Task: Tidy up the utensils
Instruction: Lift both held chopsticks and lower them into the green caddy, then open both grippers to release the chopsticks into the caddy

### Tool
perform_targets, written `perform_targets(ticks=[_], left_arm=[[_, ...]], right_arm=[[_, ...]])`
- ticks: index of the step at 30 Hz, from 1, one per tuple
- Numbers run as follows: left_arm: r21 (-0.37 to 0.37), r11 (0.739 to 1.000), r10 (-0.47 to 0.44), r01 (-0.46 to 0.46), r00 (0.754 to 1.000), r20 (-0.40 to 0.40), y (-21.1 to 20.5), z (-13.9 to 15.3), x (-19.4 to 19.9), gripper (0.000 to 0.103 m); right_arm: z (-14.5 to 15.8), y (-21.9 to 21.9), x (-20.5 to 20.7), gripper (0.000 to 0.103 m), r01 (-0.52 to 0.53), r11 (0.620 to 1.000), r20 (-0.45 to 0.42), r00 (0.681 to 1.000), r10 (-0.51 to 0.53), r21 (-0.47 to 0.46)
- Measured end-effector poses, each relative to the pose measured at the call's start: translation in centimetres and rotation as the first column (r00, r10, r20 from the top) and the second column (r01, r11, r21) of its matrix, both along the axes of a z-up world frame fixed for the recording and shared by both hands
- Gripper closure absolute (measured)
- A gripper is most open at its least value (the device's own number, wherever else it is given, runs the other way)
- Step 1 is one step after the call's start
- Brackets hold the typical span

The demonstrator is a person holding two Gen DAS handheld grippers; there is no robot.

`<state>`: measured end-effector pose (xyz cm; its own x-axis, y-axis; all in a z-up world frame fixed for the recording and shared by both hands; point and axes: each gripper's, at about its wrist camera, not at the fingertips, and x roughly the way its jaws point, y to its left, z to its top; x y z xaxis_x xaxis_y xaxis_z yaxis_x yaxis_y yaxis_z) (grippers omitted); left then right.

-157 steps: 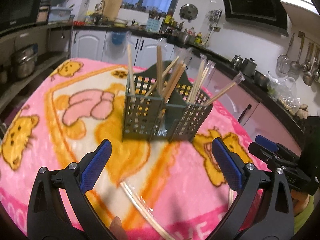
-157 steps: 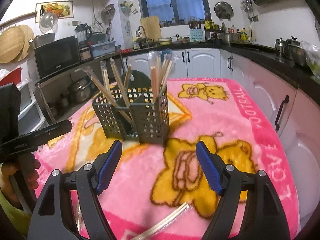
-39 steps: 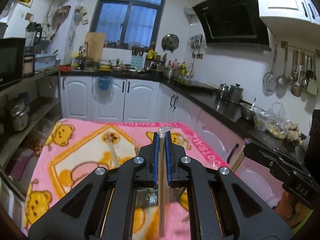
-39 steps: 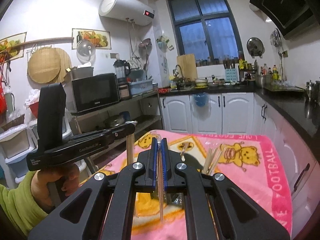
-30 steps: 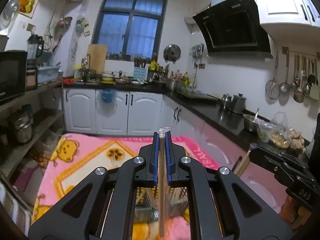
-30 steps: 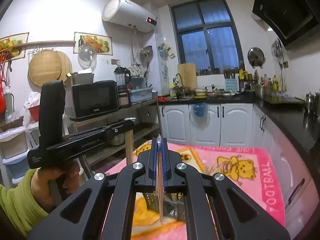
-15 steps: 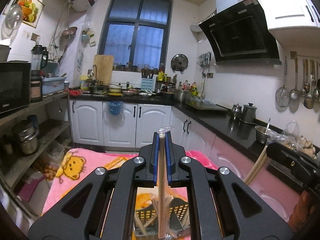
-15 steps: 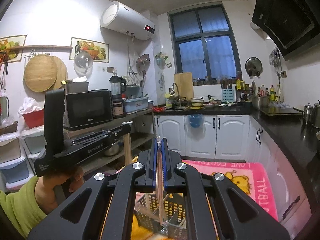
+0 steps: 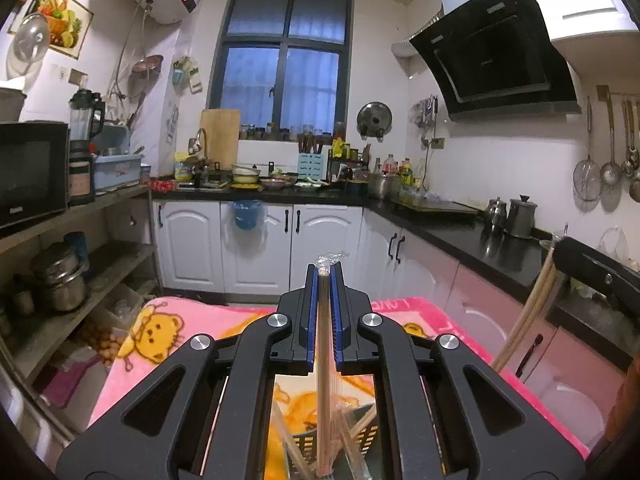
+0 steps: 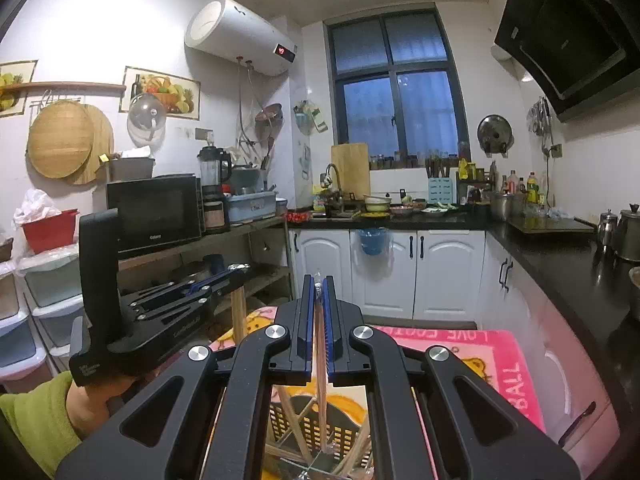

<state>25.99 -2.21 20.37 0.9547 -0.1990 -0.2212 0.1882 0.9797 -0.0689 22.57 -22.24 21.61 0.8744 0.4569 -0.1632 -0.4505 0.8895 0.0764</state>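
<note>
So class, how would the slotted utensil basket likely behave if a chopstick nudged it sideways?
The basket looks like thin, perforated plastic, so probably light. Tall chopsticks lean out of it, perhaps making it tippy. The fleecy blanket might grip its base, favouring tipping over sliding.

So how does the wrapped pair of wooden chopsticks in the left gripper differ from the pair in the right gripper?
The left gripper's wrapped wooden chopsticks look thicker in their own camera; the right gripper's wrapped chopsticks look thinner. The left pair's clear wrapper bunches above the pads; the right pair's barely shows there. Both hang upright, clamped between blue pads, over the grey slotted utensil basket.
</note>
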Motion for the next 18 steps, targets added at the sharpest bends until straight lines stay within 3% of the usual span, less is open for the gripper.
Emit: perform_targets(ticks=[18], left_arm=[[-0.001, 1.000, -0.011, 0.011, 0.996, -0.092, 0.5, -6.7, 2.3, 0.100]], right_arm=[[-7.6, 1.4, 4.8, 0.098, 0.029, 0.998, -0.173, 0.984, -0.037, -0.046]])
